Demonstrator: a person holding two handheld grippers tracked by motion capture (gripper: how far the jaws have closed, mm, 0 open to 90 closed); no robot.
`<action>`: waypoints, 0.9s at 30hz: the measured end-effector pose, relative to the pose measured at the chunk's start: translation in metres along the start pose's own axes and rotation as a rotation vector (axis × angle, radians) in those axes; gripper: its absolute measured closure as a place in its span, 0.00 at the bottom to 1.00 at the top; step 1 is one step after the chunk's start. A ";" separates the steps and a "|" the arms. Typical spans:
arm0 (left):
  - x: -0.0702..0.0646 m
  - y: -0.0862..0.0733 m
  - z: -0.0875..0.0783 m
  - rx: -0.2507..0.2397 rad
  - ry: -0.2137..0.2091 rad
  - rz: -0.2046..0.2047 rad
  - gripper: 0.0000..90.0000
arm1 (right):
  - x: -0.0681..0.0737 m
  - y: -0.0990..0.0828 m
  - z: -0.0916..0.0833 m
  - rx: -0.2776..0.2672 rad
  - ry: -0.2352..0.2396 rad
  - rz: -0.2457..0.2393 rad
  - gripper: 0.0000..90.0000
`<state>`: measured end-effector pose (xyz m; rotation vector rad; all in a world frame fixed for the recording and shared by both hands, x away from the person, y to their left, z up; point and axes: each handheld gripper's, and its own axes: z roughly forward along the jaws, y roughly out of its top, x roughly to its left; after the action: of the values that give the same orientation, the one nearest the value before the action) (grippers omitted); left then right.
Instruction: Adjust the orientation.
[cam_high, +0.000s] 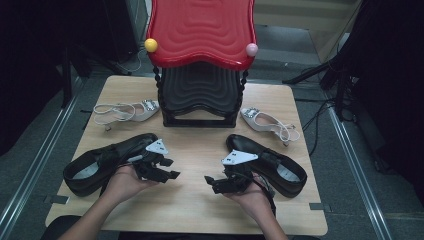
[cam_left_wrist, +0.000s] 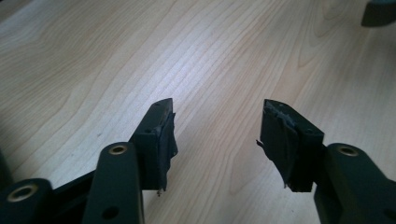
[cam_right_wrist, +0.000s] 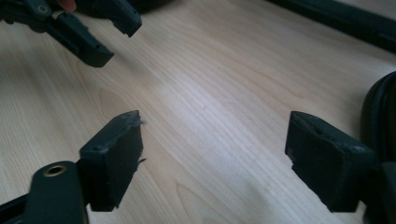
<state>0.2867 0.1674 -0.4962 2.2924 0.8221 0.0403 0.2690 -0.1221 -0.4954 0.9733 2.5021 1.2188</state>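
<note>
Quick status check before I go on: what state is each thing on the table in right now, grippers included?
left gripper: open, nothing between its jaws.
right gripper: open, holding nothing.
left black shoe: lying on the table, ungripped.
right black shoe: lying on the table, ungripped.
left pale heeled sandal: beside the rack, on the table.
right pale heeled sandal: beside the rack.
shoe rack: upright, visible black shelf bare.

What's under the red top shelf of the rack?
Under the red top shelf sit black shelves; nothing shows on them, though their back parts are hidden. The black shoes lie on the table.

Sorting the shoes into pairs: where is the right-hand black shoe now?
In the high view the black shoe lies on the table's right side, beside the right hand-held gripper, in front of the white sandal.
</note>
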 end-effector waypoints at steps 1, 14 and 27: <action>0.000 0.000 0.000 0.000 0.000 0.000 0.47 | 0.000 0.000 0.000 0.000 0.000 0.000 0.25; 0.001 -0.001 -0.011 0.026 -0.014 0.032 0.52 | -0.010 0.004 -0.005 0.054 0.072 0.012 0.48; 0.002 -0.002 -0.037 0.026 0.003 0.034 0.51 | -0.009 0.002 -0.005 0.049 0.066 -0.062 0.54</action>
<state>0.2780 0.1913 -0.4694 2.3311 0.7889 0.0485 0.2746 -0.1303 -0.4915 0.8729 2.6036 1.1961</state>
